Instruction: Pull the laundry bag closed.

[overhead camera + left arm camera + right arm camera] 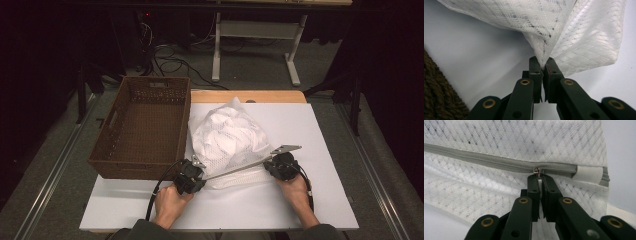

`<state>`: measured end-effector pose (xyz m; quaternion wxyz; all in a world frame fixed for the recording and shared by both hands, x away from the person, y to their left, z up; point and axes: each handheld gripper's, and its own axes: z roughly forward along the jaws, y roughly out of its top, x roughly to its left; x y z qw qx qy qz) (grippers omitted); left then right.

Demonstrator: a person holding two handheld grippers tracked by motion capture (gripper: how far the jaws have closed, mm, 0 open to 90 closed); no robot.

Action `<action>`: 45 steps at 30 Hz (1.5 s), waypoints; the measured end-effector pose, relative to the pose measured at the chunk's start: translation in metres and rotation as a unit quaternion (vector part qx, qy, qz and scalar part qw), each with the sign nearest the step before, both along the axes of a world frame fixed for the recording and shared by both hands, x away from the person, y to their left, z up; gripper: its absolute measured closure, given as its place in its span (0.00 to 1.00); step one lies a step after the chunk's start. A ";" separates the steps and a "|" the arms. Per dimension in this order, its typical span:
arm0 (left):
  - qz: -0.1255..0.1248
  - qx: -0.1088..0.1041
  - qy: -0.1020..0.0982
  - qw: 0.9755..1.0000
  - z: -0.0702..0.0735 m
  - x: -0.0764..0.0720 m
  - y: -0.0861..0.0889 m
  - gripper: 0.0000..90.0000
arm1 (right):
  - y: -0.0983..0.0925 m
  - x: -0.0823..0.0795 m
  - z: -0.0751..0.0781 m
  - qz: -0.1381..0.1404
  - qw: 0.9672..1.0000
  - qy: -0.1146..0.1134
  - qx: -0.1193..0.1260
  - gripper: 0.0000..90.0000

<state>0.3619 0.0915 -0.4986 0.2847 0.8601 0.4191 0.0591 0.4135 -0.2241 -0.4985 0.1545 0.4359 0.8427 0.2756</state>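
Mesh bag (227,140) on white table (310,200) — left gripper (543,65) pinching mesh, right gripper (539,180) clamped on zipper pull (538,171)

The mesh bag (227,140) hides its contents; the zipper pull (538,175) is mostly covered between the fingers (534,187).

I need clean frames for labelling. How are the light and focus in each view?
High view: the white table is well lit and the room behind is dark. Left gripper view: the mesh bag is sharp, with soft shadow beneath it. Right gripper view: the zipper is sharp and the near jaws are slightly soft.
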 end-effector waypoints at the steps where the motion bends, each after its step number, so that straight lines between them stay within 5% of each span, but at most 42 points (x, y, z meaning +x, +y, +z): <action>1: 0.000 0.001 -0.001 1.000 0.000 0.000 0.000 0.95 | 0.000 0.000 0.000 -0.002 1.000 0.000 -0.001 0.96; 36: 0.008 0.023 -0.018 1.000 0.002 0.001 0.004 0.95 | -0.007 0.017 0.005 -0.025 0.999 0.010 -0.025 0.96; 45: 0.009 0.031 -0.026 0.999 0.002 0.001 0.003 0.95 | -0.003 0.019 0.005 -0.033 0.998 0.000 -0.048 0.96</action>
